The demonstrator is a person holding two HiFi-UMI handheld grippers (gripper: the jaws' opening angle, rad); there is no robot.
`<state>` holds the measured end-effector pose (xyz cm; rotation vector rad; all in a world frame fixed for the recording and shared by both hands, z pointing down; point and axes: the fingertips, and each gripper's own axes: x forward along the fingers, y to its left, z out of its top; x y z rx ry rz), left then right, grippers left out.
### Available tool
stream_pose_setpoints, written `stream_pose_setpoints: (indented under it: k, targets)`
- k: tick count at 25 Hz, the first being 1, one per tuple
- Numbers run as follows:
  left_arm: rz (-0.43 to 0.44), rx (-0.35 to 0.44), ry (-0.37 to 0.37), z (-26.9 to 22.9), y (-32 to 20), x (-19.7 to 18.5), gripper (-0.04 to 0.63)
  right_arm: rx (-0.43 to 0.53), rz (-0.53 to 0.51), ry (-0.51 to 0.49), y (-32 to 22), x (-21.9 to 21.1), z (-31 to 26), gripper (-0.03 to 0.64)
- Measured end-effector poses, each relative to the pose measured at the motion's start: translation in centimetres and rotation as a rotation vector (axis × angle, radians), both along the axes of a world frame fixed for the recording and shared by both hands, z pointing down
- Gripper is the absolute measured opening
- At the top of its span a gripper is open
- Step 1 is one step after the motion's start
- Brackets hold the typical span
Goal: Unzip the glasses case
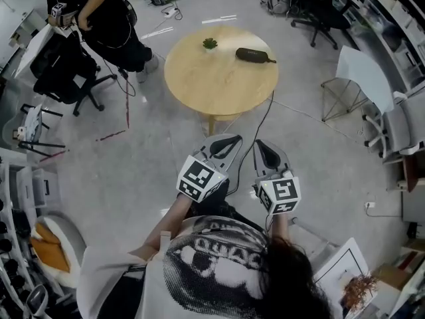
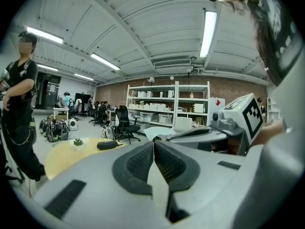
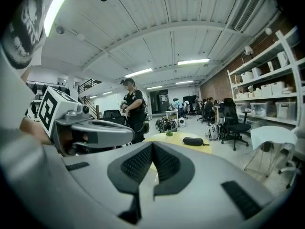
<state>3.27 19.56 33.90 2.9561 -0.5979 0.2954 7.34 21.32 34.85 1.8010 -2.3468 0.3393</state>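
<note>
A dark oblong glasses case [image 1: 252,55] lies near the far right edge of a round wooden table [image 1: 212,85]; the same glasses case [image 2: 107,145] shows small in the left gripper view, and in the right gripper view the case [image 3: 192,141] lies ahead. My left gripper [image 1: 226,146] and right gripper [image 1: 264,153] are held side by side in front of my chest, well short of the table. Both point toward it, a little downward. Each has its jaws shut with nothing between them: the left gripper [image 2: 154,144] and the right gripper [image 3: 152,146].
A small green plant [image 1: 210,43] stands on the table left of the case. A person in black [image 1: 106,18] stands at the far left by an office chair [image 1: 66,72]. Another chair [image 1: 312,8], white seats [image 1: 362,78] and shelves line the right side. A cable crosses the floor.
</note>
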Motion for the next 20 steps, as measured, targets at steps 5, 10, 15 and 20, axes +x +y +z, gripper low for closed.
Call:
stream_pose_setpoints:
  k: [5, 10, 15, 20]
  targets:
    - [0.031, 0.024, 0.008, -1.0, -7.3, 2.3, 0.014, -0.002, 0.023, -0.003, -7.1, 2.2, -0.6, -0.003]
    - [0.053, 0.013, 0.012, -1.4, -13.5, 3.5, 0.014, -0.015, 0.044, -0.011, -12.7, 3.0, -0.9, -0.003]
    - [0.084, -0.002, 0.0, 0.1, -18.0, 4.9, 0.014, -0.043, 0.073, 0.0, -17.0, 4.4, 0.2, -0.003]
    - [0.093, -0.008, 0.008, 0.3, -21.7, 5.2, 0.014, -0.055, 0.093, 0.004, -20.4, 4.8, 0.6, -0.003]
